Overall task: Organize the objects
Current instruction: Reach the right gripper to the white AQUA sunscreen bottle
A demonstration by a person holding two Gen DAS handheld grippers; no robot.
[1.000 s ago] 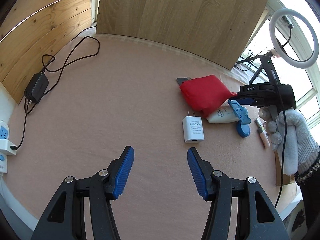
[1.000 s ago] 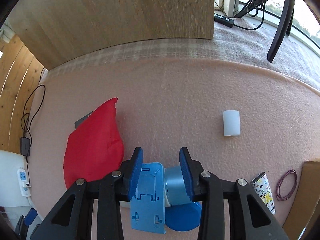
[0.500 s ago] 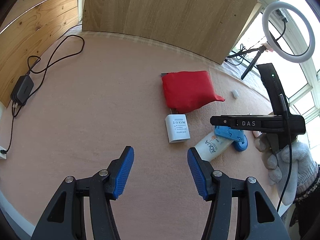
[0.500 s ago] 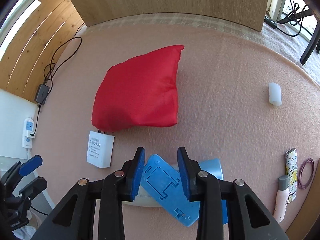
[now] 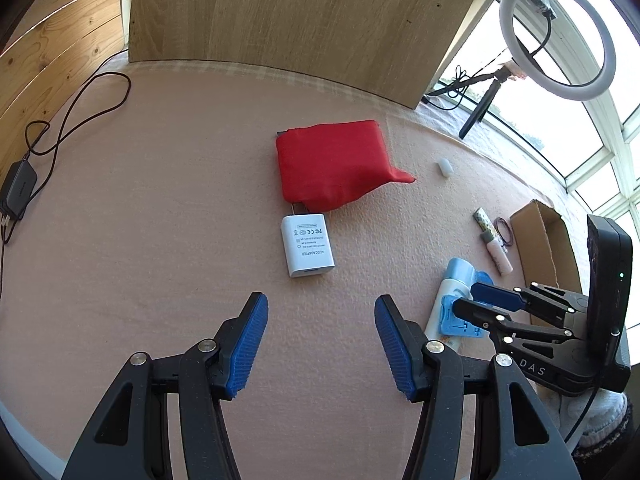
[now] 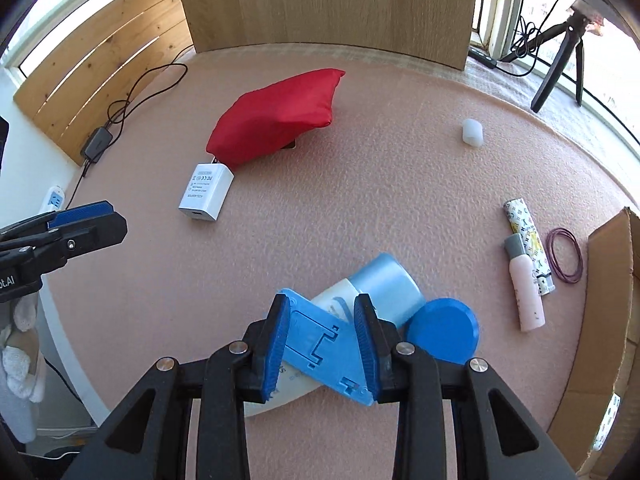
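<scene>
While the right gripper (image 6: 322, 340) had its jaws set either side of a flat blue plastic stand (image 6: 326, 350), whether the pads were actually clamped on it could not be told from either view. That stand lay across a white tube with a pale blue cap (image 6: 382, 284), near the table edge closest to the person, and a round blue lid (image 6: 442, 330) lay touching the tube's cap. Toward the table's right edge lay a pink tube (image 6: 524, 284) beside a patterned stick (image 6: 528, 240), with a purple hair band (image 6: 566, 254) next to them and a cardboard box (image 6: 608, 276) at that edge. A small white cap (image 6: 472, 132) sat apart, toward the far right. Nearer the middle lay a white charger (image 5: 306, 246) with its prongs under a red pouch (image 5: 336, 164). The left gripper (image 5: 320, 344) hovered released above bare cloth, holding nothing.

Judged from the layout, sorting was barely begun: every item was loose on the table, and none could be seen in the box.
</scene>
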